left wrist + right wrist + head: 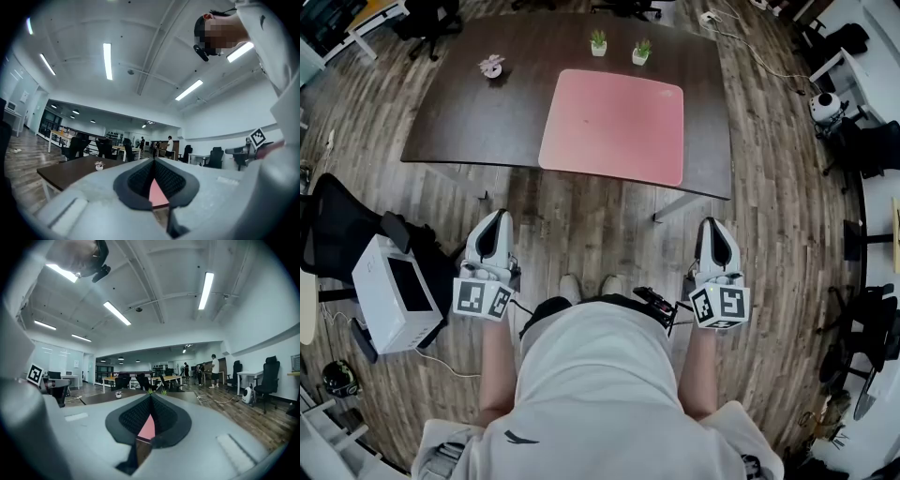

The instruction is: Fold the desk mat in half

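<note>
Looking down from the head view, there's one dark table (478, 122) with exactly one pink desk mat (614, 125) lying flat and fully unfolded on its right half. The mat's near edge is right along the table's front edge.

Behind the mat, at the far edge, sit two little green potted plants (598, 42) (641, 52), close together. One more small pot with a pinkish plant (491, 66) stands off to the left, well apart from the mat. So that's three pots total, none touching the mat.

Two grippers, one per hand. The left gripper (498, 215) and the right gripper (711, 223) both hang over the wood floor in front of the table, short of its edge and well apart from each other, each with its one marker cube facing up.

In the left gripper view the jaws are pressed together at the tips with nothing pinched, just a sliver of pink mat showing behind them. Same deal in the right gripper view: tips together, empty.

One white box (394, 291) sits off to the person's left, next to a black chair (328, 230).
</note>
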